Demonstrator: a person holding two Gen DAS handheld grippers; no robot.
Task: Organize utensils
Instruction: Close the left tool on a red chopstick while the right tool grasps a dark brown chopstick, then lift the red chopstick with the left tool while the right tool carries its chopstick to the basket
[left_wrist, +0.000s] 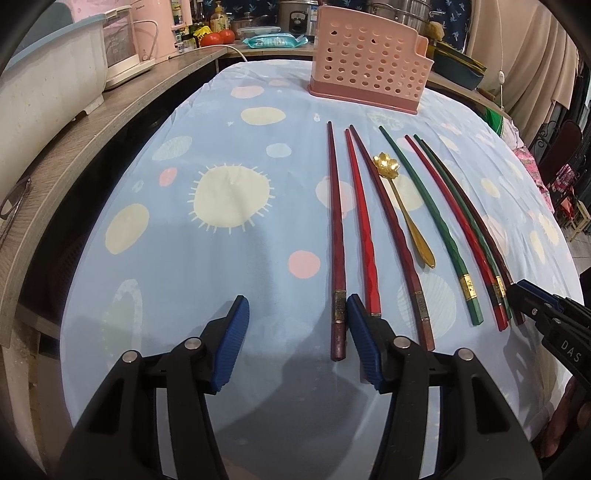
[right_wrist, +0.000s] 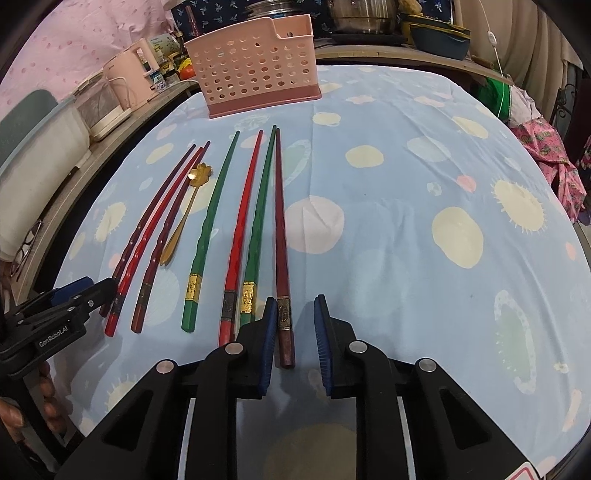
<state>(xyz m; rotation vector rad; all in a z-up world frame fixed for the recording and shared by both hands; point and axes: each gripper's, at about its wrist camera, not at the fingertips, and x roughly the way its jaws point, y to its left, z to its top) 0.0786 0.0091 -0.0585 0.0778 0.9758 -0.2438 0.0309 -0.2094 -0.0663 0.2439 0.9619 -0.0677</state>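
Observation:
Several red, green and dark red chopsticks lie side by side on the blue patterned tablecloth (left_wrist: 229, 258), with a gold flower spoon (left_wrist: 400, 195) among them. A pink perforated utensil holder (left_wrist: 369, 74) stands upright at the far end. My left gripper (left_wrist: 297, 325) is open; the end of the leftmost dark red chopstick (left_wrist: 337, 240) lies between its pads, close to the right one. My right gripper (right_wrist: 295, 332) straddles the end of the rightmost dark red chopstick (right_wrist: 281, 221). The left pad is against the chopstick and the right pad stands apart. The holder (right_wrist: 258, 74) and spoon (right_wrist: 186, 214) also show here.
A wooden counter (left_wrist: 110, 122) runs along the left with a pink kettle (left_wrist: 155, 33) and a white appliance (left_wrist: 48, 81). Pots and tomatoes stand behind the table. Pink cloth (right_wrist: 546, 155) hangs at the right. A hand (right_wrist: 48, 402) holds the left gripper (right_wrist: 96, 291).

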